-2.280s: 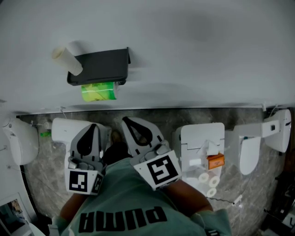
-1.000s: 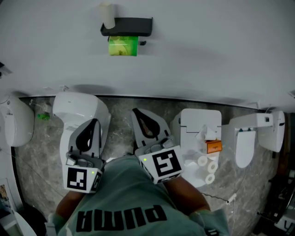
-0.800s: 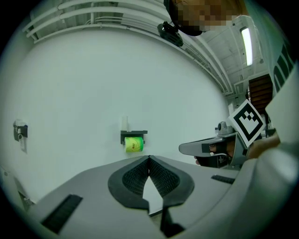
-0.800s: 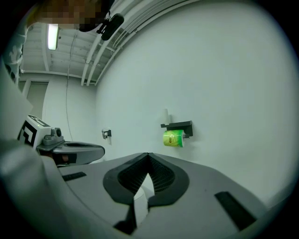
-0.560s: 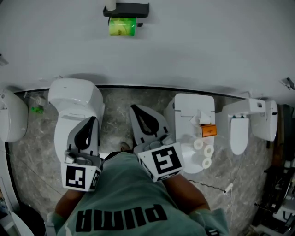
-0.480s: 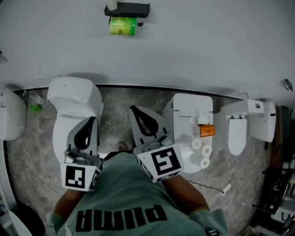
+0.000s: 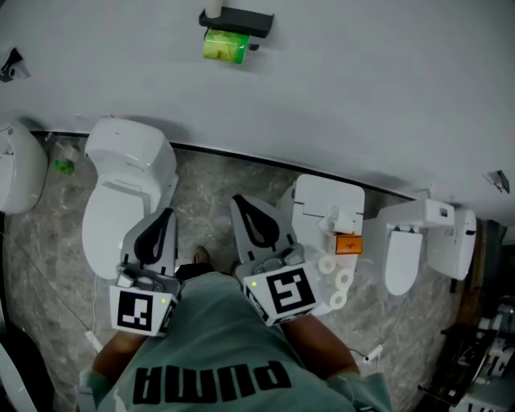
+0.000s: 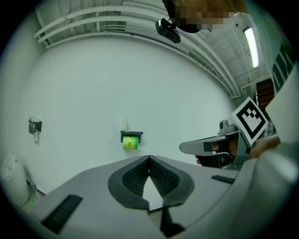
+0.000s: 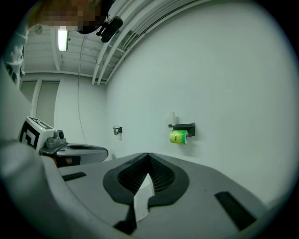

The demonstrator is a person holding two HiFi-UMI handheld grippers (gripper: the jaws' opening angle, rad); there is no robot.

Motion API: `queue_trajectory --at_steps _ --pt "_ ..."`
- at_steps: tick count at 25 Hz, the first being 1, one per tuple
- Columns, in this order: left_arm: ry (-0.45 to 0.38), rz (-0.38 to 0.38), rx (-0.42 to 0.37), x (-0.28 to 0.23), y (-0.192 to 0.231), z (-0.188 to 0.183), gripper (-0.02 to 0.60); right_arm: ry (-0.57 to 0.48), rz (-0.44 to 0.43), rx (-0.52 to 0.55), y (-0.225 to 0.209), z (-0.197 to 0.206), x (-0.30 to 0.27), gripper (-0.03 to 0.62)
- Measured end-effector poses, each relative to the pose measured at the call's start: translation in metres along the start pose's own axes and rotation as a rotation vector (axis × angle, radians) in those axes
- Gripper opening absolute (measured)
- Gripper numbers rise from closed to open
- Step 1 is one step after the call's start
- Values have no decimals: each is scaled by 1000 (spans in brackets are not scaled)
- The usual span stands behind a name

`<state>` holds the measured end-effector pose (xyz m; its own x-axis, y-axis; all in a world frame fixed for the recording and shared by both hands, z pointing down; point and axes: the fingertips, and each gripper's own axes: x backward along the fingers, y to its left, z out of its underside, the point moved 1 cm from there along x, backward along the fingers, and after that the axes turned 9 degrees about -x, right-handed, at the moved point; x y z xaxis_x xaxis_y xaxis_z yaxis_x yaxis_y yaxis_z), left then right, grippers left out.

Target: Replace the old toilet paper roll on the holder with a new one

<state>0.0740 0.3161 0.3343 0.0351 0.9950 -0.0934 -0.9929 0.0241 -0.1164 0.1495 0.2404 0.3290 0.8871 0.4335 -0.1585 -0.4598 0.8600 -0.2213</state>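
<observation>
A black holder (image 7: 241, 19) hangs high on the white wall with a green roll (image 7: 224, 45) under it and a pale tube (image 7: 212, 8) standing on top. Several white paper rolls (image 7: 335, 278) lie on a toilet lid to the right of my right gripper. My left gripper (image 7: 167, 214) and right gripper (image 7: 239, 199) are side by side close to my body, far from the wall, both shut and empty. In the left gripper view the shut tips (image 8: 149, 158) sit below the green roll (image 8: 130, 144). The right gripper view has the roll (image 9: 178, 137) up and right of its shut tips (image 9: 148, 154).
A white toilet (image 7: 121, 185) stands on the grey stone floor ahead of my left gripper. Another toilet's tank (image 7: 322, 205) with an orange box (image 7: 348, 244) is at the right, a third toilet (image 7: 418, 241) beyond it. A small fitting (image 7: 12, 64) is on the wall at left.
The holder and green roll have shrunk and risen in the head view as I drew back from the wall; more of the toilets shows. Both grippers stayed shut, side by side.
</observation>
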Motion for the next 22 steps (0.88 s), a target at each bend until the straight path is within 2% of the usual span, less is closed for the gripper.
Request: queue_trajectory --at_steps 5,10,16,19,22 --pt "-18 -23 -14 5 -49 -14 5 -17 -34 27 -15 -5 41 5" --pt "35 -53 -44 14 -90 -7 5 -39 -72 22 -26 1 78 5" --pt "93 -140 -23 28 -115 2 5 -17 -103 19 -33 18 110 5" --pt "91 -153 -17 32 -128 7 5 -3 -103 10 -36 26 122 5" --pt "132 -145 -13 34 -141 18 5 17 -107 2 -41 37 131 4"
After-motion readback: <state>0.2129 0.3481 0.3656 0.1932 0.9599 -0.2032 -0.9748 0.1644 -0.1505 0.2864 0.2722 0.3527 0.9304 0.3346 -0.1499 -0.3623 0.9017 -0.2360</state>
